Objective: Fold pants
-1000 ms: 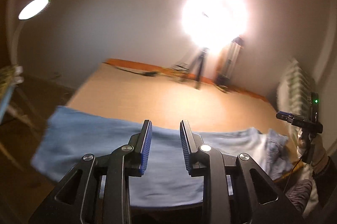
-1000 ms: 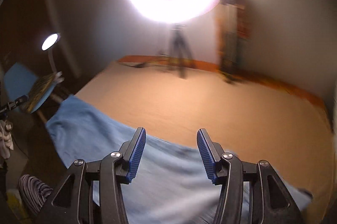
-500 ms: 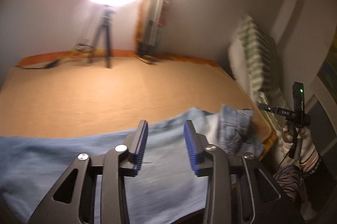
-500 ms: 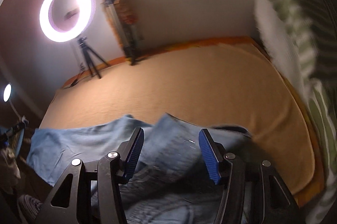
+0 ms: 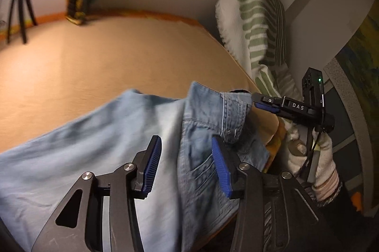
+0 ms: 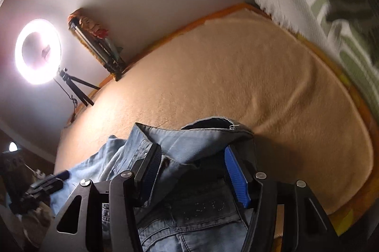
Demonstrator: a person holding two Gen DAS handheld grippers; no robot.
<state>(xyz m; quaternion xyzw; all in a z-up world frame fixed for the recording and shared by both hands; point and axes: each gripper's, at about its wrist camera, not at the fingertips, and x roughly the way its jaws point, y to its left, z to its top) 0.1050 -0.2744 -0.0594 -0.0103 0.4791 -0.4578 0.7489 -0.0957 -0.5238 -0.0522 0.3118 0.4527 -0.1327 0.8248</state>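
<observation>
So the light blue denim pants (image 5: 99, 147) are spread across the near edge of a bed with a tan blanket (image 5: 99, 57) over it, legs running off to the left and the waistband end bunched up at the right near corner. The left gripper (image 5: 187, 164) hangs over the pocket area just left of the waistband, its blue pads spread apart with nothing pinched between them; those jaws have just been opening. The right gripper (image 6: 193, 171) sits right over the rumpled waistband (image 6: 213, 126), jaws also just been widening, and the denim runs between the pads. I can't say for sure whether either pad touches the cloth, but it doesn't look clamped. In the left view you can see that right gripper poking in from the right at the waistband corner, held by a hand in a light glove (image 5: 324, 157). A green-and-white striped pillow (image 5: 255, 22) leans up at the right end of the bed, and a lit ring light (image 6: 38, 50) on a small tripod stands at the far left by the wall.
</observation>
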